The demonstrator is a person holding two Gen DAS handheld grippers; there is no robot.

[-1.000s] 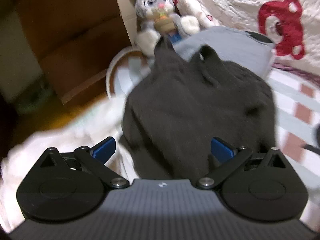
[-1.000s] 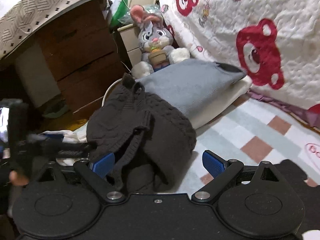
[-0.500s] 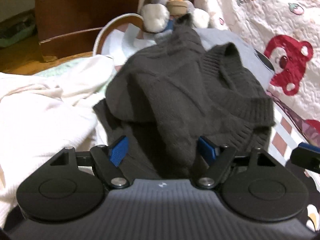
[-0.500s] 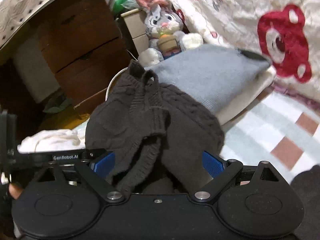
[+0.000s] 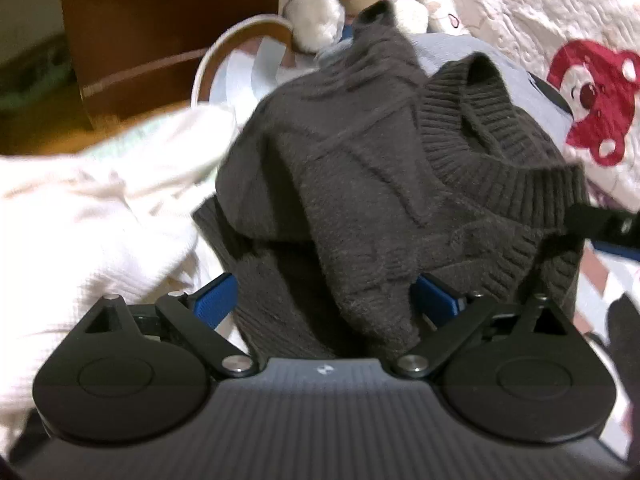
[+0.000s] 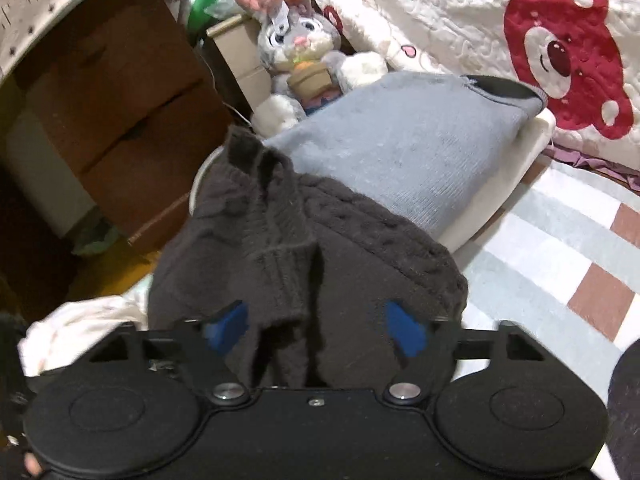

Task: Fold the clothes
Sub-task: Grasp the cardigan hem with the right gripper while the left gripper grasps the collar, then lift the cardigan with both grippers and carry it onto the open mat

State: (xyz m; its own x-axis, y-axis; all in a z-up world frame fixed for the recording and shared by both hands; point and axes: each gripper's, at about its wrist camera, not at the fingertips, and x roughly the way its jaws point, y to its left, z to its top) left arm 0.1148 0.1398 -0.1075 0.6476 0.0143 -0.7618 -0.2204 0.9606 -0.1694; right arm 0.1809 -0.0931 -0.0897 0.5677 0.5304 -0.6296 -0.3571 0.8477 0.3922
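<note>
A dark brown cable-knit sweater (image 5: 360, 168) lies bunched in a heap, its ribbed collar up. My left gripper (image 5: 325, 297) is open, and a fold of the sweater hangs between its blue pads. In the right wrist view the same sweater (image 6: 280, 264) fills the gap of my right gripper (image 6: 316, 328), whose blue pads stand wide apart on either side of the cloth. A folded grey sweater (image 6: 404, 148) lies behind it on a white folded garment (image 6: 512, 176).
A white garment (image 5: 80, 216) lies at the left. A plush rabbit (image 6: 300, 52) sits at the back by wooden drawers (image 6: 120, 92). A bear-print quilt (image 6: 520, 32) stands at the right. A checked bedsheet (image 6: 560, 264) lies below.
Both grippers have moved in onto the brown sweater; its cloth now sits deeper between both pairs of pads. The right gripper's pads have come closer together.
</note>
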